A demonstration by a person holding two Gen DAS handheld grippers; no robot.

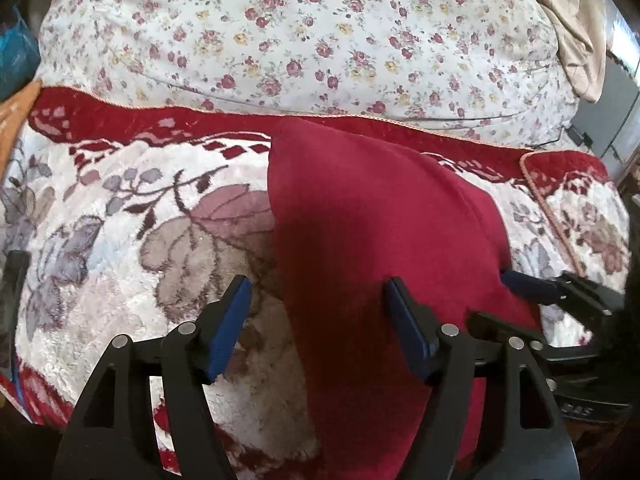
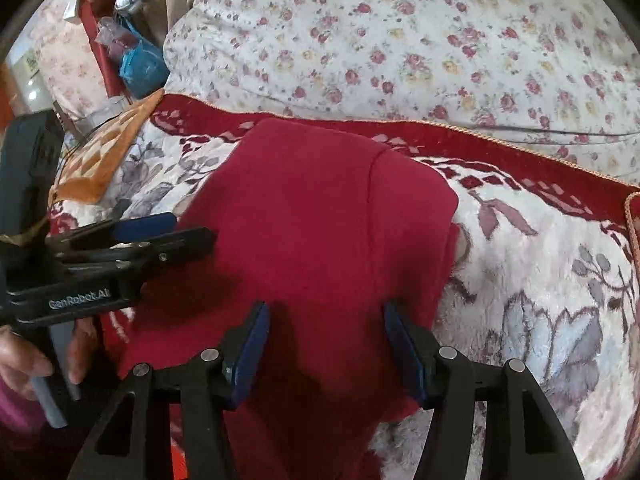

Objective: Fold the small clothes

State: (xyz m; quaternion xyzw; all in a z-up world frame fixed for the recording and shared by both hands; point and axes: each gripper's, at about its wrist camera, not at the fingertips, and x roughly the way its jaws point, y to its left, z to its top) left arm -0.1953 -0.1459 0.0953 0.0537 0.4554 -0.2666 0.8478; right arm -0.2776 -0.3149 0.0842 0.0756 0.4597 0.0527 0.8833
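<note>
On floral blanket (image 2: 540, 280), red garment (image 2: 320, 220), seemingly folded

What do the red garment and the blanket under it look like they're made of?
Red garment: seemingly a soft matte knit, perhaps fleece or cotton jersey; no sheen, a stitched seam, limp folds. Blanket: probably plush synthetic pile; fuzzy, tufted surface with a slight shine and a woven floral pattern. Both grippers, left and right, hover open over the garment.

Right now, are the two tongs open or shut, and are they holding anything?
Left tongs: open, holding nothing, over the left edge of the dark red fleece garment.
Right tongs: open, holding nothing, over the same garment.
</note>
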